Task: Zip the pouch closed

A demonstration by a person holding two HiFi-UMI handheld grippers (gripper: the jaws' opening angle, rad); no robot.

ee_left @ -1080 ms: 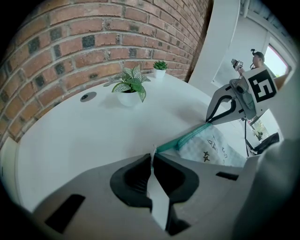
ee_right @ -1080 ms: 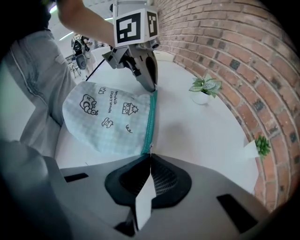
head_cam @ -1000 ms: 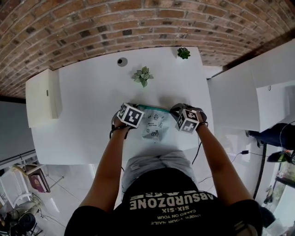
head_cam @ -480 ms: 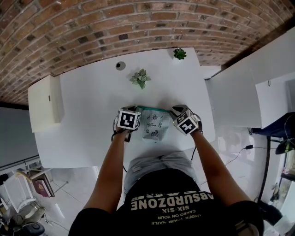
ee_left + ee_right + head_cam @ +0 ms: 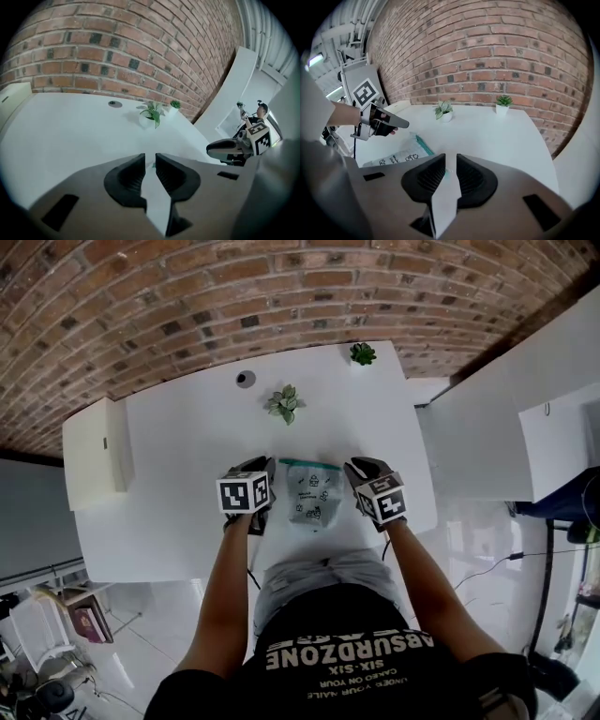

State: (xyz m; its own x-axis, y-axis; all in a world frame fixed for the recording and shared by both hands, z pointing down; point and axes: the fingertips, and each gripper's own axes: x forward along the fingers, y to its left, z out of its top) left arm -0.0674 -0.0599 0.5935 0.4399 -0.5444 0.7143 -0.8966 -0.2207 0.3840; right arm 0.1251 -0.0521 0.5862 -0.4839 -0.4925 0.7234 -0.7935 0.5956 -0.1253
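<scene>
The clear pouch [image 5: 311, 495] with printed icons and a teal zipper strip [image 5: 309, 465] lies flat on the white table [image 5: 187, 437], between my two grippers. My left gripper [image 5: 262, 468] hovers just off its left top corner. Its jaws [image 5: 150, 159] are opening, with a narrow gap and nothing between them. My right gripper [image 5: 359, 469] hovers off the right top corner. Its jaws [image 5: 451, 159] are slightly apart, closing, and empty. In the right gripper view the pouch [image 5: 401, 154] lies below the left gripper [image 5: 393, 123]. The left gripper view shows the right gripper [image 5: 229, 149] at the right.
A potted succulent [image 5: 284, 402] stands behind the pouch and a smaller plant [image 5: 362, 353] at the far right corner. A cable hole [image 5: 246, 379] is at the back. A white cabinet [image 5: 94, 451] adjoins the table's left and a white counter [image 5: 487, 427] stands to the right.
Both grippers have let go of the pouch's top corners, risen, rolled and drawn back toward the person. The pouch now lies free on the table.
</scene>
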